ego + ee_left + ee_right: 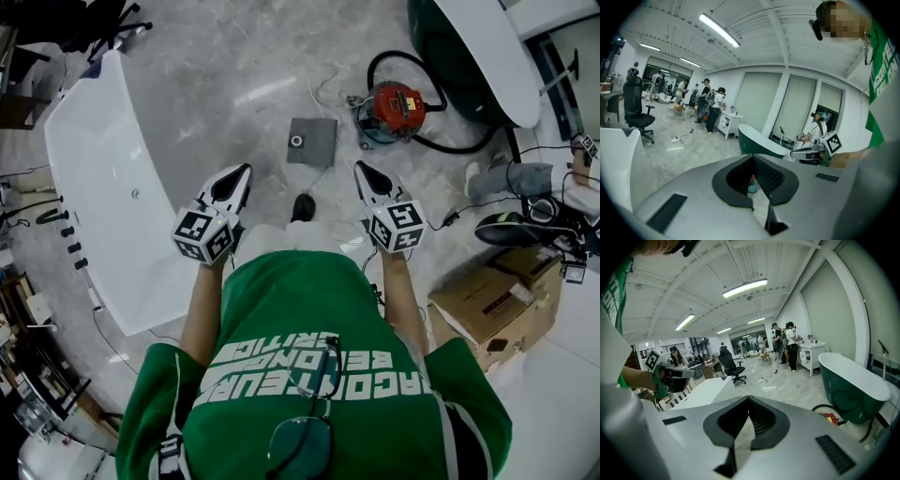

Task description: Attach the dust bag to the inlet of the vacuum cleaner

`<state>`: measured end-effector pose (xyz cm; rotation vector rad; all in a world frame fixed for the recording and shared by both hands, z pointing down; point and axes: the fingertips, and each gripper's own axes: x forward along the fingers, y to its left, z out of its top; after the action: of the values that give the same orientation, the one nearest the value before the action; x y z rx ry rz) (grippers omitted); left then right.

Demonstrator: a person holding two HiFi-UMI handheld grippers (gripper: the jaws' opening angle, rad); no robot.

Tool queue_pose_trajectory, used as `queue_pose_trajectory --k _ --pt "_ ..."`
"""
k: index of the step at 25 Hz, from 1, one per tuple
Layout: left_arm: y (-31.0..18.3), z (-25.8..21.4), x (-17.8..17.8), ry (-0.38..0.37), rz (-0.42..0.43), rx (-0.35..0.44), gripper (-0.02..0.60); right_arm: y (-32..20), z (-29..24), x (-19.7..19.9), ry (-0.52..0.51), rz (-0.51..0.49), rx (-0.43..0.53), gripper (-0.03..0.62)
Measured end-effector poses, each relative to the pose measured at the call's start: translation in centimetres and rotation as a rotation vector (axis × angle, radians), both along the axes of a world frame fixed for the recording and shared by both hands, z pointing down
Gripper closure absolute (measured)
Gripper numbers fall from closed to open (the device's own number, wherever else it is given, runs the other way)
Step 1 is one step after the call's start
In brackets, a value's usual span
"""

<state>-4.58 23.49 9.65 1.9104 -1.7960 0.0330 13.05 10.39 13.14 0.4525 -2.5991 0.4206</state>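
Green shirt point(319, 356) lowest; left tongs point(244, 172) and right tongs point(362, 170), shut and empty, aim up-frame at dust bag point(312, 142) and vacuum cleaner point(394, 110), probably to reach them.

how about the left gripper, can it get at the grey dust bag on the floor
Probably yes: the dust bag lies flat on bare floor ahead of the left gripper, with nothing between them. Its jaws are shut and the bag looks well below it, so it must lower and open first.

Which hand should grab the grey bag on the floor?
Probably right: the right hand-held gripper is slightly nearer the dust bag than the left hand-held gripper, and the vacuum cleaner is on that side.
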Motion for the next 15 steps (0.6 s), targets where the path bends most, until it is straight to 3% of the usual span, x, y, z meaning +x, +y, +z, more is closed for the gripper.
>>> queue_pose_trajectory --k 9,15 --pt "-1.9 0.3 -1.6 0.015 0.028 0.000 0.577 -1.1 0.3 -0.8 0.022 0.035 -0.007 0.586" --pt "-4.4 0.6 -4.2 0.026 0.089 0.011 0.577 -2.1 0.4 -2.3 0.043 0.094 -0.006 0.586"
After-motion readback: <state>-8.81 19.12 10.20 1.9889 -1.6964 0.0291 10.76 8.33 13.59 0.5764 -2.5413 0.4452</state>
